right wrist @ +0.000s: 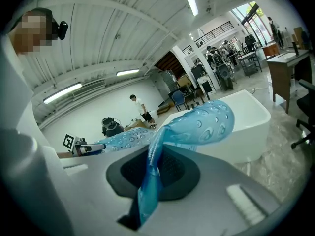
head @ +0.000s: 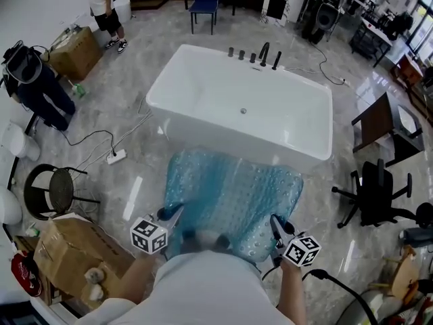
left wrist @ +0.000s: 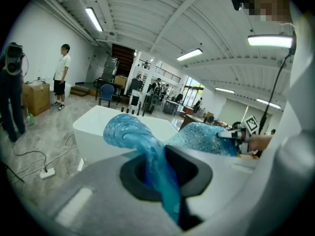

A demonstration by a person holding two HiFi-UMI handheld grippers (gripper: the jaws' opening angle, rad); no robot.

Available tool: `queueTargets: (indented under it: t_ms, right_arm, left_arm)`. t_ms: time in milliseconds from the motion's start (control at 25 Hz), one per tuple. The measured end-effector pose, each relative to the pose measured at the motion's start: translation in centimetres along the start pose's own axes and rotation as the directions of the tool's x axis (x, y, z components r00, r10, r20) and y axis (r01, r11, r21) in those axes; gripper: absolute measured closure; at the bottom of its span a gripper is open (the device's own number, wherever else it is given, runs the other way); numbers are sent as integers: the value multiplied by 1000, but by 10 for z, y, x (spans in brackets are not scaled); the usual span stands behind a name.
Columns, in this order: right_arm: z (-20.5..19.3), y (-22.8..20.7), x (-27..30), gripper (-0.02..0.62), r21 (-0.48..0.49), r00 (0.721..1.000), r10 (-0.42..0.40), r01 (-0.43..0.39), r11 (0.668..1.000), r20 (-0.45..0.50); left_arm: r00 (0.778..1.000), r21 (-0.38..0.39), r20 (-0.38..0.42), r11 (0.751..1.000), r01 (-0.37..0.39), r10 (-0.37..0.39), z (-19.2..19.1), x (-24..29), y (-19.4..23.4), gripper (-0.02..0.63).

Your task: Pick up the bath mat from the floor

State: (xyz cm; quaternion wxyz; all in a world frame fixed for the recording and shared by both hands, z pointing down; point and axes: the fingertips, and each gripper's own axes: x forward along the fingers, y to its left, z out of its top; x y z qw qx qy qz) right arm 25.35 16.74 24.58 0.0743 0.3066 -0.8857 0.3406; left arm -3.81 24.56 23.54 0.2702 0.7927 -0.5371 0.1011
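Scene: head view looks steeply down on a grey marble-look floor (head: pixel 128 124), w/ a white rectangular freestanding bathtub (head: pixel 203 93) ahead of the person.
Task thing: translucent blue, bubble-textured plastic bath mat (head: pixel 233 195), spread btw the person and the bathtub's near wall, its near edge raised.
Left tongs (head: pixel 177 213): pressed together, pinching the bath mat's near-left corner. The blue sheet runs up thru the jaws and flops over in a curl.
Right tongs (head: pixel 276 227): also pressed together, pinching the near-right corner, w/ a fold of sheet thru the jaws.
Key relation: the near edge runs side to side from one pair of tongs to the other. The rest of the bath mat stretches away from both, toward the bathtub. Neither hand is nearer, as each has one corner.
Far edge: close by the bathtub's base; can't tell if it touches the floor or is clear of it.
Step (my read): grip made at both corners, lift part done.
Next move (my read): raise both hands evenly and keep them apart, so the far end comes up w/o dragging on the bathtub.
Risk: the thin, slick sheet may slide out of a pinch.
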Motion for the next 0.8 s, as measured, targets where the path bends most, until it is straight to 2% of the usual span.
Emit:
queueTargets:
  t_ms: [560, 800]
  right_arm:
    - [5, 11, 8, 568, 22, 997, -61, 60, 998, 56]
    - [0, 12, 17, 568, 23, 996, -72, 70, 997, 48]
  left_arm:
    - [999, 10, 17, 999, 33, -34, 11, -3, 19, 583]
    - [999, 12, 7, 999, 47, -47, 10, -1, 24, 583]
